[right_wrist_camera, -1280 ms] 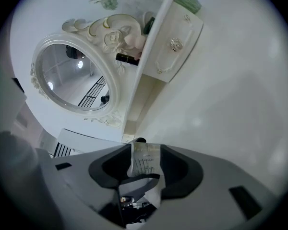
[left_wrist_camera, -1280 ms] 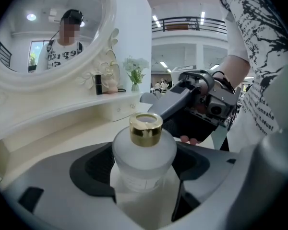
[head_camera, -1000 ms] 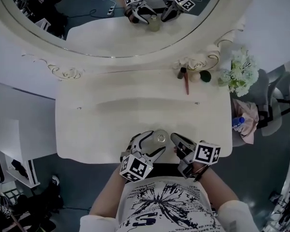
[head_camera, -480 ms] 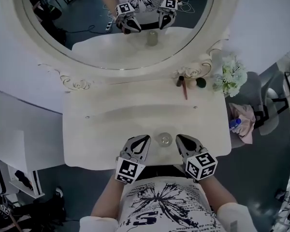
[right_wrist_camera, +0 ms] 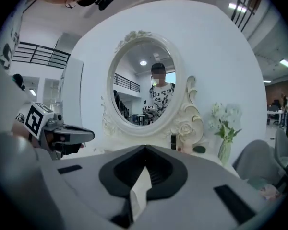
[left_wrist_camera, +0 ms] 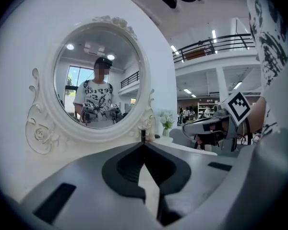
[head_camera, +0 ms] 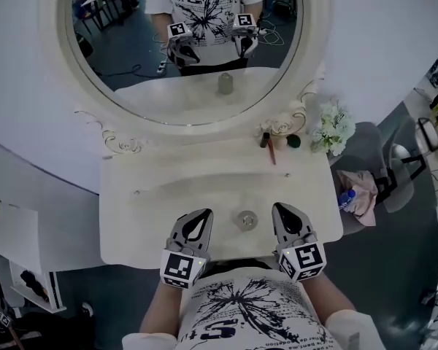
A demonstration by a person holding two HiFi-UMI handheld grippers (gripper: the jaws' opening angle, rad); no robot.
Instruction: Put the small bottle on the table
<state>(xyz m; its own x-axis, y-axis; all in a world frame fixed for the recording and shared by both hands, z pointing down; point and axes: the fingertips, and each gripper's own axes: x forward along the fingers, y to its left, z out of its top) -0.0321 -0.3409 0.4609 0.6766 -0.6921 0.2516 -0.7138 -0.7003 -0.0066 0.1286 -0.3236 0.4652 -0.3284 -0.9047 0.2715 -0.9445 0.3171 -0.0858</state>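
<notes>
The left gripper (head_camera: 202, 214) has its jaws pressed fully together with nothing between them; its own view shows the dark pads meeting in a closed seam. The right gripper (head_camera: 279, 208) is the same, shut and empty. Both sit low in the head view at the near edge of the white dressing table (head_camera: 160, 188), tips pointing toward the mirror. They flank the small clear glass bottle with a silvery cap (head_camera: 247, 219), near it but not touching.

The bottle stands upright on the tabletop just below the frame's centre, so the task looks done. The closed, empty grippers on either side read as a rest pose that leaves the bottle free.

Further out, at the back right of the tabletop, lie a dark little tube (head_camera: 264, 140), a brown pencil (head_camera: 272, 154) and a round green thing (head_camera: 294, 141). They sit under the oval mirror in its carved white frame (head_camera: 310, 64), with a bunch of white flowers (head_camera: 333, 128) at the right.

Only the head view shows the bottle, both on the table and reflected in the upper part of the frame. Neither gripper view catches it, as it lies off to each camera's side. Those views give the shut jaws close up instead. Each also shows the other gripper: at middle right in the left gripper view, at middle left in the right gripper view.
</notes>
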